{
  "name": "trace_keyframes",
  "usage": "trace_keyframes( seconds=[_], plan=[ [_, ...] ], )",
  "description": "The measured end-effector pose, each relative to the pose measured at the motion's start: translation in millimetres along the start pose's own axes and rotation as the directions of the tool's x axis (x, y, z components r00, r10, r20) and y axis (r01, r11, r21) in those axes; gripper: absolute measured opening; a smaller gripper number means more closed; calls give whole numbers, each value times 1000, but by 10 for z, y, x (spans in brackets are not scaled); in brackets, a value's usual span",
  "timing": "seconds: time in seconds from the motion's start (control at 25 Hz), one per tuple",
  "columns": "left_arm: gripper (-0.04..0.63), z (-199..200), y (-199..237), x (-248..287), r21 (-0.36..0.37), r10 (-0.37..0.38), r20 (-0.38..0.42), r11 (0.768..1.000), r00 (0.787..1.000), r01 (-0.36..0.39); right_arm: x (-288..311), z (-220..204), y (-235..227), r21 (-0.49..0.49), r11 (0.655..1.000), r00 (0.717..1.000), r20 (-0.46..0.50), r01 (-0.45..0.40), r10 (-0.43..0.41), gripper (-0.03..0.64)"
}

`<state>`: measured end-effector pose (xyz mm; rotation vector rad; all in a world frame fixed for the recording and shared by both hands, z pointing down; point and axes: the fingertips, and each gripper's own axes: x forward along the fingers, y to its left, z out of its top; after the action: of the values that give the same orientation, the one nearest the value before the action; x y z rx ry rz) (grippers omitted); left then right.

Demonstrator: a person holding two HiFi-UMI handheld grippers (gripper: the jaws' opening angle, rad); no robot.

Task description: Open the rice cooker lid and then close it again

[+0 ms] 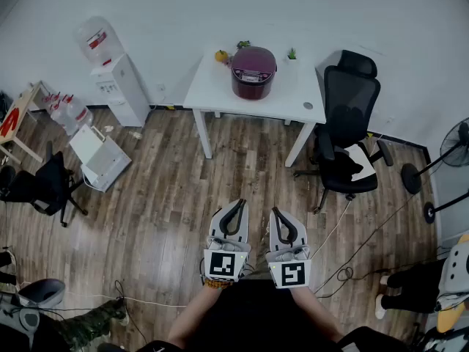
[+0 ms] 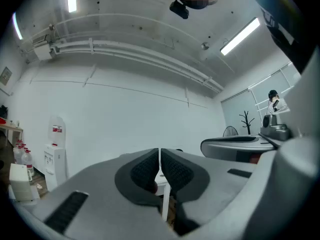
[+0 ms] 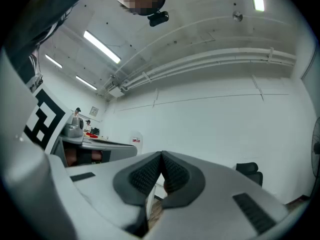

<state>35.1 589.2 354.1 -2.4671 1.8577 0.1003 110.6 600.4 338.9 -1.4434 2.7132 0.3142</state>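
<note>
The dark purple rice cooker (image 1: 253,72) stands with its lid down on a white table (image 1: 220,94) far ahead against the wall. Both grippers are held side by side close to my body, well short of the table. My left gripper (image 1: 241,203) is shut with nothing in it, its pads meeting (image 2: 159,160). My right gripper (image 1: 275,211) is shut and empty too, pads touching (image 3: 161,160). Both gripper views look over the jaws at the white wall; the cooker is hidden behind the jaws there.
A black office chair (image 1: 346,130) stands right of the table. A water dispenser (image 1: 117,79), bottles (image 1: 69,112) and a white box (image 1: 99,156) sit at the left. Cables (image 1: 352,262) trail on the wooden floor at the right. A fan (image 1: 451,152) stands far right.
</note>
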Motion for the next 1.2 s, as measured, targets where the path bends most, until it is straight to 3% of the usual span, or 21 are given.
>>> trace_keyframes(
  seconds=[0.2, 0.44, 0.8, 1.2],
  plan=[
    [33, 28, 16, 109, -26, 2, 26, 1000, 1000, -1, 96, -44, -76, -15, 1000, 1000, -13, -3, 3, 28],
    [33, -121, 1, 220, -3, -4, -22, 1000, 1000, 4, 218, -181, -235, 8, 1000, 999, -37, 27, -27, 28],
    [34, -162, 166, 375, 2, 21, -27, 1000, 999, -21, 511, -441, -229, 88, 996, 992, -122, -30, 41, 29],
    [33, -250, 427, 665, 26, 63, -59, 998, 996, -62, 924, -560, -302, 101, 993, 989, -126, -69, 82, 29]
  ],
)
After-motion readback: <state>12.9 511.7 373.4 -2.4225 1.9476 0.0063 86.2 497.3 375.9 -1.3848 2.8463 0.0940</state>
